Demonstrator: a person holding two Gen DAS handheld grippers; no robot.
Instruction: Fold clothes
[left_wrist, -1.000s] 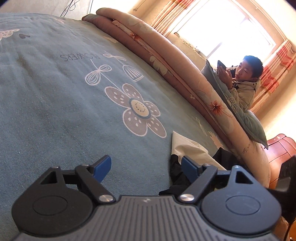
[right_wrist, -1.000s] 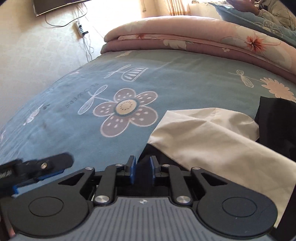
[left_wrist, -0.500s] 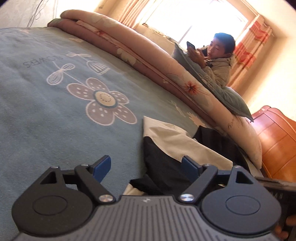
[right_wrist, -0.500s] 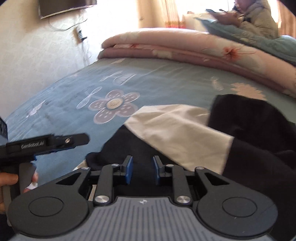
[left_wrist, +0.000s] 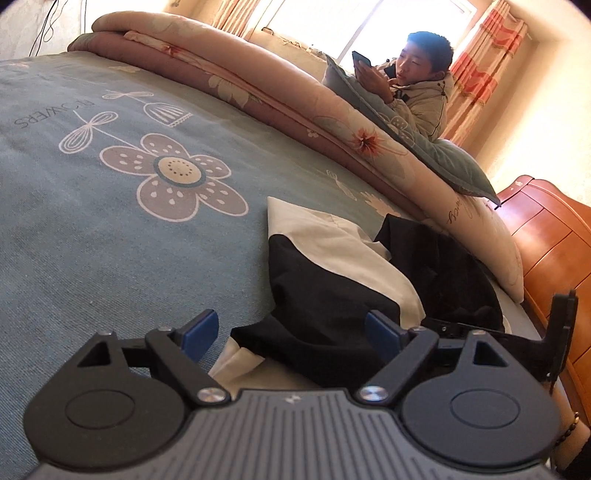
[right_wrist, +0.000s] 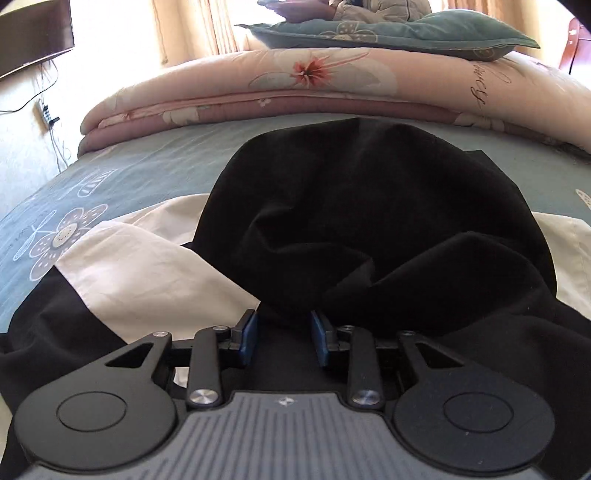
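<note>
Now, your left gripper (left_wrist: 291, 332) hangs low over the bed with its blue-padded fingers (left_wrist: 199, 330) spread wide and nothing pinched; a fold of the black-and-cream garment (left_wrist: 325, 295) lies between them without touching either pad. In the left wrist view that garment sits from 6 o'clock out toward 3 o'clock on the grey-blue bedsheet (left_wrist: 92, 240), its cream panel reaching up toward centre and a darker heap bunched behind it at about 4 o'clock. The printed flower (left_wrist: 177, 177) on the sheet lies at 10 o'clock, well apart from the cloth. A rolled pink floral quilt (left_wrist: 295, 107) runs from 11 o'clock down to 3 o'clock, and beyond it at 1 o'clock a person (left_wrist: 417, 92) leans on a grey pillow (left_wrist: 443, 162), looking at a phone. The orange wooden bed frame (left_wrist: 554, 251) shows at 3 o'clock. Your right gripper (right_wrist: 282, 336) has just been opening; its fingers (right_wrist: 249, 334) now stand partly apart over black fabric, and you cannot tell whether the pads touch it. In the right wrist view the garment (right_wrist: 369, 221) fills the middle as a black mound, with cream cloth at 9 o'clock and 3 o'clock, and the quilt (right_wrist: 332, 81) across 12 o'clock.
</note>
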